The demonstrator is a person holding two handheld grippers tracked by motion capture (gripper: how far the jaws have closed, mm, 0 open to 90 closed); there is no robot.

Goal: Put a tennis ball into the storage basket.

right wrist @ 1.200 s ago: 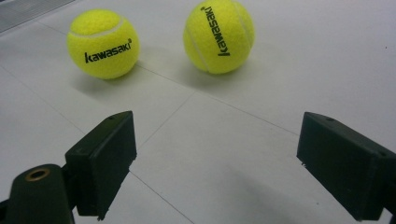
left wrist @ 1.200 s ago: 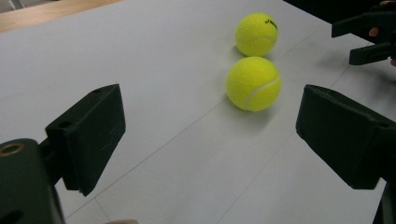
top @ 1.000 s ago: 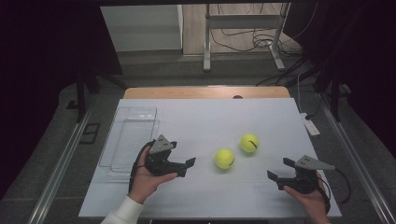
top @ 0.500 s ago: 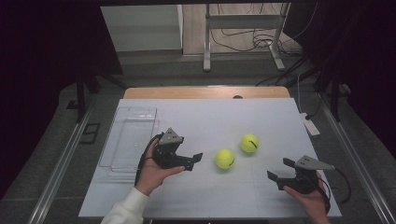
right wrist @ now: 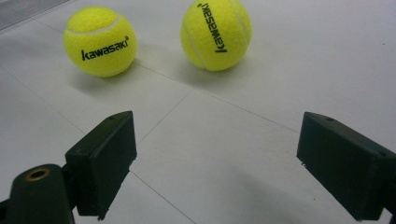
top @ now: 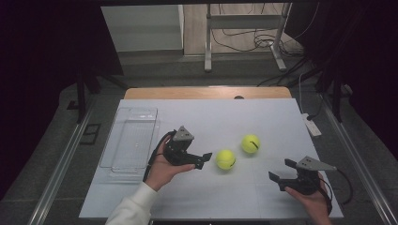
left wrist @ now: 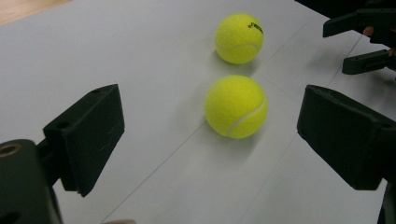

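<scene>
The nearer tennis ball (top: 225,159) is lying on the white table (top: 263,117), a fuzzy yellow-green sphere with a pale curved seam, just ahead of the left gripper (top: 202,159), whose jaws are standing wide apart. A second ball (top: 250,144), printed "kawasaki", is resting just beside it. The right gripper (top: 279,172) is sitting well apart, jaws also spread, holding nothing.

Fuzzy felt tennis balls (top: 225,159), matt black plastic tongs (top: 202,160), clear plastic tray (top: 131,140).
</scene>
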